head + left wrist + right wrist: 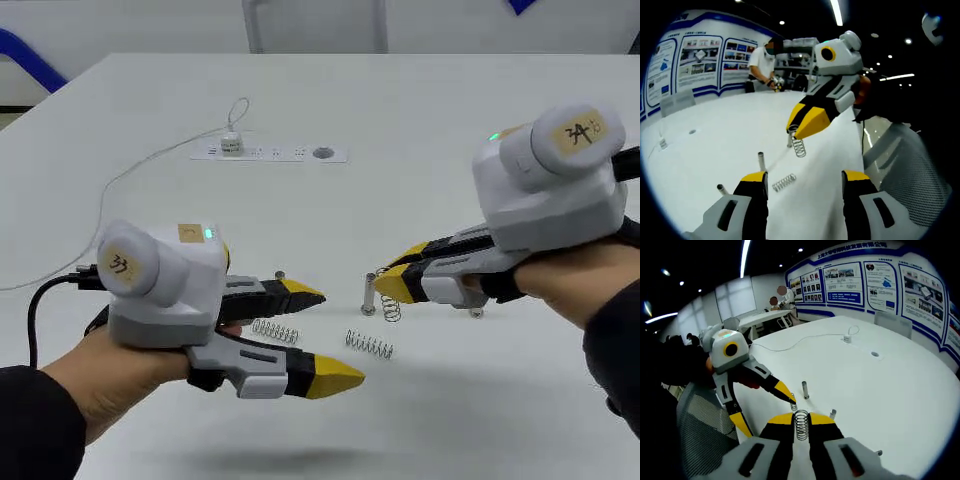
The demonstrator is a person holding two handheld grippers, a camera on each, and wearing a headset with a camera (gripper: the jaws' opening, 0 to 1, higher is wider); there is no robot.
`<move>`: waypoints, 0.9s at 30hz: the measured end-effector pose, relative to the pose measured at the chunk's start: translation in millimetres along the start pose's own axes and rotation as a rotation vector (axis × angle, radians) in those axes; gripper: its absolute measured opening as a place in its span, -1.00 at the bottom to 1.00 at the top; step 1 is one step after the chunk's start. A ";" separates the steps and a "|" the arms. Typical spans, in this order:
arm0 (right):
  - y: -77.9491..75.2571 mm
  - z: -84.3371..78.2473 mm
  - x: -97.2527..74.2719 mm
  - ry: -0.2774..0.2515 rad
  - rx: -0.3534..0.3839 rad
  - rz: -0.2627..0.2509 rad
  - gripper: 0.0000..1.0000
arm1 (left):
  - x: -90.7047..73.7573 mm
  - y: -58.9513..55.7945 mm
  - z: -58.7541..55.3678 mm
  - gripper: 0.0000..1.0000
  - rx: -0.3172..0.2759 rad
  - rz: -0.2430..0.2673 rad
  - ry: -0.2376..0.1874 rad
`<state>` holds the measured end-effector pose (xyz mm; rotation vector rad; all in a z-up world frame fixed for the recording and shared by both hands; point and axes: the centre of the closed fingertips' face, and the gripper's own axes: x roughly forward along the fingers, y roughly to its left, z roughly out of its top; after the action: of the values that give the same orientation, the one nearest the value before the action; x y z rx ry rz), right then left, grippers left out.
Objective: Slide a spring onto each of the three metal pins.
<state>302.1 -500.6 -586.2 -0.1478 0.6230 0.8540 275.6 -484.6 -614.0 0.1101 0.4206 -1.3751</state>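
Observation:
Three short metal pins stand on the white table (420,130): a left pin (280,275), a middle pin (369,295) and a right pin (476,312). My right gripper (392,278) is shut on a spring (391,309) that hangs right beside the middle pin. In the right gripper view this held spring (801,425) stands between the closed yellow jaws (801,419). Two more springs (275,330) (369,345) lie flat on the table. My left gripper (328,333) is open and holds nothing, with one spring (784,182) lying between its jaws (805,176).
A white power strip (270,152) with a plug and a thin white cable (120,180) lies at the back of the table. People stand at another table (765,317) far behind. A mesh chair back (910,165) is beside the table edge.

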 end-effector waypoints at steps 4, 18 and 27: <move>6.4 8.1 1.4 -0.040 0.027 0.021 -0.77 | 6.2 -2.5 6.8 0.11 -0.011 -0.007 -0.024; 29.2 11.3 5.6 -0.058 0.042 0.082 -0.77 | 13.3 -7.2 13.5 -0.43 -0.009 -0.002 -0.066; 34.7 11.1 3.8 -0.052 -0.007 0.079 -0.77 | 13.1 -7.1 15.9 -0.74 0.067 0.012 -0.077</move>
<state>283.2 -471.3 -575.2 -0.1074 0.5802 0.9340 274.1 -503.3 -602.8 0.1141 0.3091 -1.3772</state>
